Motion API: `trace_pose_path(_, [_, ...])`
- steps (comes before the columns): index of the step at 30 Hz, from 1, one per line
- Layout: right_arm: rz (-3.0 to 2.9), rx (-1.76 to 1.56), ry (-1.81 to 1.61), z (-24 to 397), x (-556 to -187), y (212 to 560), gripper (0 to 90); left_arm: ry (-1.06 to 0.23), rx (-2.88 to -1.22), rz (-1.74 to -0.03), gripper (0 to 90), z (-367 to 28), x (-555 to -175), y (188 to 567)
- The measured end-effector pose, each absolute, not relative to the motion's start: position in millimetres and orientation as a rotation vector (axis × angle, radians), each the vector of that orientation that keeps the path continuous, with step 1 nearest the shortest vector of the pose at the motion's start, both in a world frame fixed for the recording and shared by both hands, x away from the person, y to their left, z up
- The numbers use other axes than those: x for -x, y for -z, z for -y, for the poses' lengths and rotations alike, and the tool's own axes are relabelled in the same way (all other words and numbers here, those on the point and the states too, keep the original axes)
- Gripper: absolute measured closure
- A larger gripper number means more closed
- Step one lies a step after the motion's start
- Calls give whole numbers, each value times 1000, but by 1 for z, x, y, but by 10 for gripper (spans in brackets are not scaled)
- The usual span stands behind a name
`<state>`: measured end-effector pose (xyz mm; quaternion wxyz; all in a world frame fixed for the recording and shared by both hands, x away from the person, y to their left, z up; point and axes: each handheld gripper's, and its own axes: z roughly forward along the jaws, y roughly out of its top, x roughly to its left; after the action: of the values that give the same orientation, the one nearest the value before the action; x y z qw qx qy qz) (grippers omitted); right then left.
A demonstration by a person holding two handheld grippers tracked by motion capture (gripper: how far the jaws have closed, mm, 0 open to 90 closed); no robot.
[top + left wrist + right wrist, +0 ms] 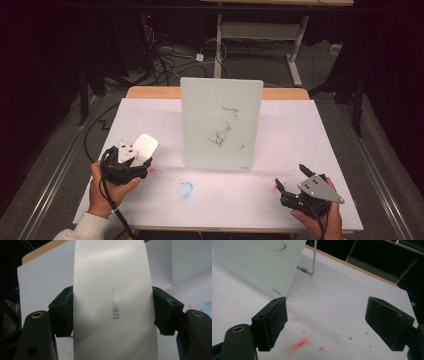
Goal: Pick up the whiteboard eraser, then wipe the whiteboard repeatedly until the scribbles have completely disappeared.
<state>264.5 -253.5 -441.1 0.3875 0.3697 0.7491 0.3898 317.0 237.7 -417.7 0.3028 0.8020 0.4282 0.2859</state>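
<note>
The left gripper (131, 156) is clamping a flat white eraser (144, 146) between its two jaws, holding it just above the near-left part of the table (295, 125). In the left gripper view the eraser (112, 302) is showing as a smooth, pale slab with rounded corners, wider than the jaws are deep, with small grey lettering running along its face; the lettering is too blurred to read for sure. The jaws are pressing on its two long edges.

The right gripper (289, 176) is resting near the table's near-right corner with its jaws standing wide apart and nothing between them (329, 325).

A white drawing board (221, 125) is standing upright in the middle of the table, carrying a few black scribbles. Red specks (302, 342) and a blue smudge (186, 189) are marking the white tabletop.
</note>
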Motion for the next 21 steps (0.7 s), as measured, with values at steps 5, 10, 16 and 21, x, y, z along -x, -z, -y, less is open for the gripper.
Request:
trace_pose_path(5, [-1906,-938,-992,254,-264,441,182,-827,-2087,-1062,291,-232,-306,407])
trace_pose_path(10, [-1892,-949,-1000,252,-263,440,182,-900,-2076,-999,292,-223,-302,401])
trace_pose_path(16, [-1909,-944,-991,252,-266,442,181,-999,-2037,-856,291,-201,-301,391])
trace_pose_path(21, [-1910,-945,-990,252,-265,444,180,-1075,-2052,-764,291,-179,-302,387])
